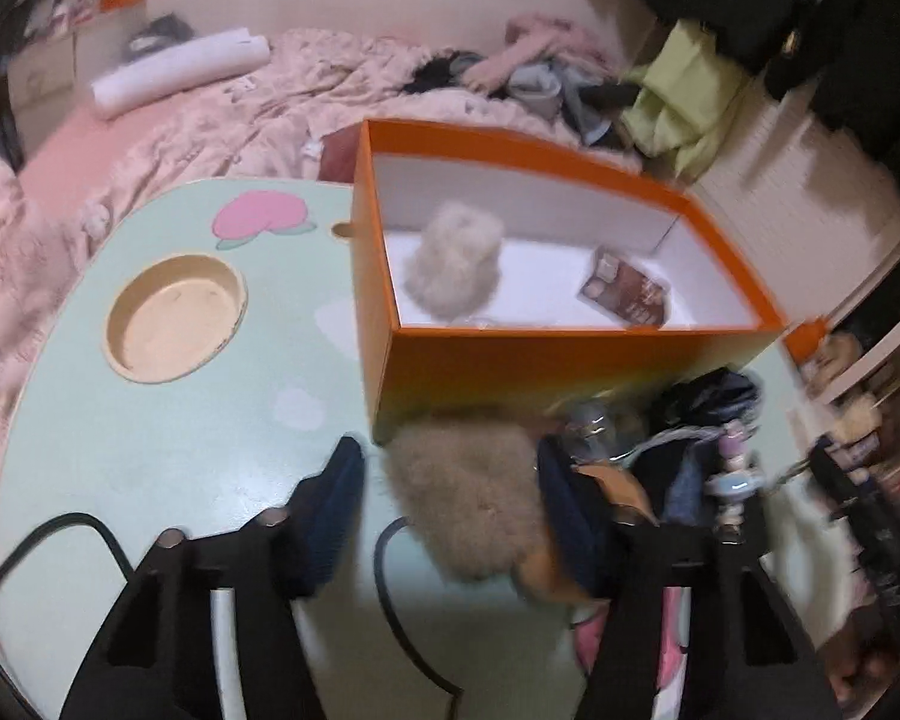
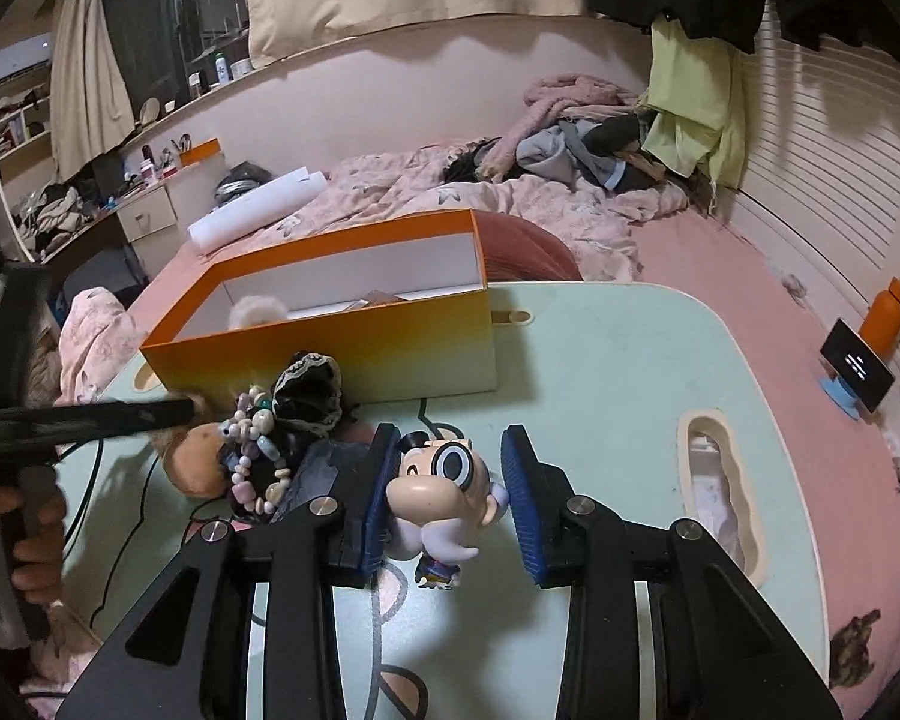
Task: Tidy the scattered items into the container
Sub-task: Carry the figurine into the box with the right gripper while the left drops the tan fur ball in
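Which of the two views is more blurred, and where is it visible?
Left wrist view: motion blur smears the furry item and the clutter beside it; the orange box is softer too. Right wrist view: sharp on the toy figure; fisheye bends the walls.

Both tongs angle downward: left tongs [image 1: 450,480] part-closed, right tongs [image 2: 450,480] gaping narrowly.

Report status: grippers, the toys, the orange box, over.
Right gripper around cartoon figure, fingers not clamped. Left gripper straddling tan plush, not clamped. Orange box open, path clear.
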